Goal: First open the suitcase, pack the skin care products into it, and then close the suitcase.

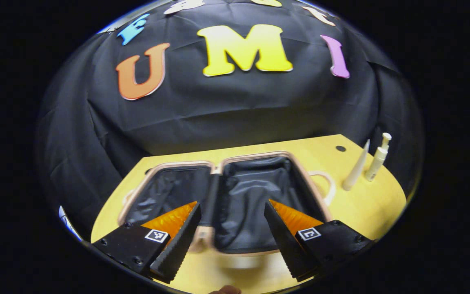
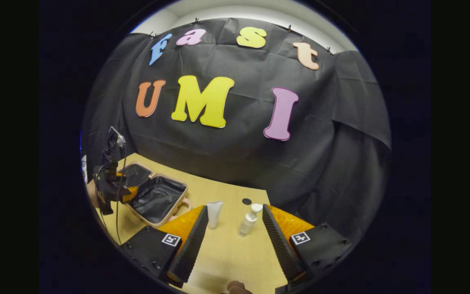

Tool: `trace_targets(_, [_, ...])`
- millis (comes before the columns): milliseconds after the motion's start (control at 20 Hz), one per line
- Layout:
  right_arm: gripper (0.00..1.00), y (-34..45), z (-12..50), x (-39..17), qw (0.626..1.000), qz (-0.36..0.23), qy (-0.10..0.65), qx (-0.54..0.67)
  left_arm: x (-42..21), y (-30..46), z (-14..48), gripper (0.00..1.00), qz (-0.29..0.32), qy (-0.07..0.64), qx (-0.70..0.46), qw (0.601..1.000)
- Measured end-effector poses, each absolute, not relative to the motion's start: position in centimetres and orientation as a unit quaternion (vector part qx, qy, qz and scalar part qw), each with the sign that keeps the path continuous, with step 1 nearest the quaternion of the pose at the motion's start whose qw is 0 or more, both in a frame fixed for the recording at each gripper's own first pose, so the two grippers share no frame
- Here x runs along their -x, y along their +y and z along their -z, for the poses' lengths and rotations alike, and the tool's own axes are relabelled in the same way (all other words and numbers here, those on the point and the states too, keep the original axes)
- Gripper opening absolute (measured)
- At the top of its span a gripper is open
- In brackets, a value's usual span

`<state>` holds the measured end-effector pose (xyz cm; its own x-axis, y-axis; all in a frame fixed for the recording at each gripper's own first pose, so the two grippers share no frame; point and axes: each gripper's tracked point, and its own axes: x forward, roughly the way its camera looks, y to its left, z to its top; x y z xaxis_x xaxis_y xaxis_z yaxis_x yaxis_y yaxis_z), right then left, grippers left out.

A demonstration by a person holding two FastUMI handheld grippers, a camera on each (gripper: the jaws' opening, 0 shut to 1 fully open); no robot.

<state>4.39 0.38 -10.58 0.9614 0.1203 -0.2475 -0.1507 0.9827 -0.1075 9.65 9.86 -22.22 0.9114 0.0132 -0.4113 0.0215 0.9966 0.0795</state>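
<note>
**Suitcase open flat on desk; two skin care items standing outside it; both grippers released**

Item count: one suitcase (image 1: pixel 235 200), one tube (image 1: pixel 356 167), one pump bottle (image 1: pixel 377 157), two grippers.

The suitcase lies opened flat on the yellow desk (image 1: pixel 357 208), both halves facing up. Each half shows a black fabric lining inside a pale pink shell rim. A pale handle loop projects from the right-hand half in the left gripper view. No product is visible in either half.

The tube and the pump bottle stand upright on the desk, outside the suitcase, just beside each other but apart. In the left gripper view they stand to the right of the suitcase, near the desk edge. In the right gripper view the tube (image 2: pixel 214 214) stands cap down and the pump bottle (image 2: pixel 248 220) stands to its right, with a dark round hole (image 2: pixel 246 201) in the desk surface behind them.

Left gripper (image 1: pixel 233 228): jaws spread wide, holding nothing, hovering above the near edge of the suitcase. Its fingers frame the hinge area and the right-hand half. It appears not to touch the shell, though the near rim is partly hidden by the fingers.

Right gripper (image 2: pixel 235 237): jaws spread wide, holding nothing, positioned over bare desk. The tube and pump bottle appear ahead of it, between its two fingers, and well short of contact.

In the right gripper view the left gripper (image 2: pixel 110 188) is seen farther off at the suitcase's (image 2: pixel 155 198) near-left side.
</note>
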Motion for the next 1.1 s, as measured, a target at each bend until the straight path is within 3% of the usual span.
trace_targets(200, [0.79,-4.2,12.4,-5.7,0.986,-0.08,0.136,0.062,-10.9,-0.7,22.7,0.95,0.048,0.216,-0.052,0.974])
trace_targets(250, [0.79,-5.2,13.1,-6.0,0.985,-0.083,0.142,0.058,-11.1,-3.3,23.0,0.99,0.061,0.216,-0.05,0.973])
trace_targets(500, [0.79,-9.8,15.8,-7.9,0.981,-0.085,0.166,0.056,-15.0,-15.1,24.5,0.98,0.139,0.207,-0.041,0.968])
trace_targets(800, [0.77,-13.1,19.3,-9.8,0.974,-0.077,0.205,0.058,-20.0,-20.8,28.6,0.96,0.154,0.22,-0.048,0.962])
trace_targets(850, [0.78,-13.4,19.9,-9.9,0.973,-0.076,0.21,0.06,-20.7,-20.7,29.3,0.94,0.143,0.223,-0.048,0.963])
trace_targets(900, [0.79,-13.5,20.3,-10.1,0.972,-0.076,0.215,0.061,-21.3,-20.5,30.1,0.75,0.137,0.228,-0.046,0.963])
trace_targets(1000, [0.78,-13.5,21.3,-10.5,0.97,-0.08,0.223,0.057,-21.6,-20.2,31.1,0.72,0.127,0.235,-0.034,0.963])
trace_targets(1100, [0.79,-13.0,22.0,-11.1,0.968,-0.087,0.227,0.055,-21.8,-20.9,31.5,0.53,0.129,0.235,-0.01,0.963])
